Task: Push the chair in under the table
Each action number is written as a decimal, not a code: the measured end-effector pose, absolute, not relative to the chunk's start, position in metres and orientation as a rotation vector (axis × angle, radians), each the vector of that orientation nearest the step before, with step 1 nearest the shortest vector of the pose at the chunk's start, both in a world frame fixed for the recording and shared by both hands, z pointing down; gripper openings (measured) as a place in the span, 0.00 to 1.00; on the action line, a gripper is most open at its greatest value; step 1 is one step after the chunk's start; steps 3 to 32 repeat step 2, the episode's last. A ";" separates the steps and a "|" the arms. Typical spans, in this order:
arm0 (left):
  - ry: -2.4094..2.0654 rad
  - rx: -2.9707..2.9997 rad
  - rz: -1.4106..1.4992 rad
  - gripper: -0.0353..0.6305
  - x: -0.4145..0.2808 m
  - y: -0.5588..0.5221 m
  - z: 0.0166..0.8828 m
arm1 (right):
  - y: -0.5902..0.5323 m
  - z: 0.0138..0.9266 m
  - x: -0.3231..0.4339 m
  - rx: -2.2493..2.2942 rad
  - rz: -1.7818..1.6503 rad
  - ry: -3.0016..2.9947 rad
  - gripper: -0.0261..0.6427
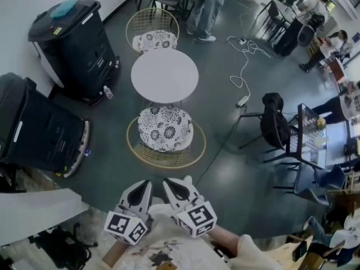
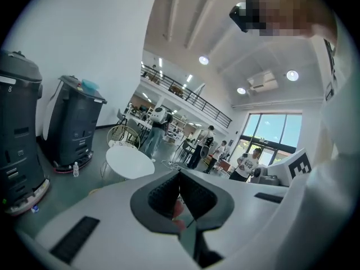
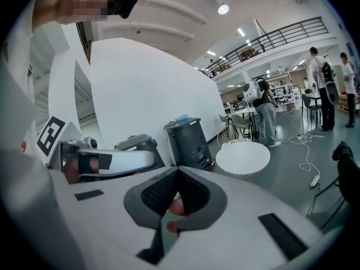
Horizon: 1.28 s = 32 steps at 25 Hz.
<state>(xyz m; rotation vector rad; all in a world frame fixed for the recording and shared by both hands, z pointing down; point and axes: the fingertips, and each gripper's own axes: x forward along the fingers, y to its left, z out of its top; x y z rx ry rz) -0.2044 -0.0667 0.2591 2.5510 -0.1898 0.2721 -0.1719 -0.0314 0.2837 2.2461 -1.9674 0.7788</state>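
A round white table [image 1: 165, 75] stands on the grey floor. Just in front of it is a gold wire chair [image 1: 165, 131] with a black-and-white flowered cushion, its seat mostly out from under the tabletop. A second wire chair [image 1: 152, 31] sits on the table's far side. My left gripper [image 1: 145, 183] and right gripper [image 1: 169, 181] hover side by side near the bottom of the head view, a short way short of the near chair's rim. Both are shut with nothing between the jaws. In the left gripper view [image 2: 180, 173] and the right gripper view [image 3: 177, 170] the closed jaws point toward the table [image 3: 243, 157].
Two tall black machines [image 1: 76, 32] [image 1: 34, 125] stand along the left wall, with a small bottle [image 1: 107, 92] by the farther one. A white cable [image 1: 243, 66] trails over the floor at right. A black chair with a bag [image 1: 274, 120] and a mesh table [image 1: 312, 134] stand at right. People are at the back.
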 end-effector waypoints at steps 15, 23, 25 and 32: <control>-0.192 2.551 0.279 0.07 -0.197 -0.060 0.254 | -0.028 0.276 -0.169 2.244 0.765 -1.988 0.05; -0.192 2.551 0.279 0.07 -0.197 -0.060 0.254 | -0.028 0.276 -0.169 2.244 0.765 -1.988 0.05; -0.192 2.551 0.279 0.07 -0.197 -0.060 0.254 | -0.028 0.276 -0.169 2.244 0.765 -1.988 0.05; -0.192 2.551 0.279 0.07 -0.197 -0.060 0.254 | -0.028 0.276 -0.169 2.244 0.765 -1.988 0.05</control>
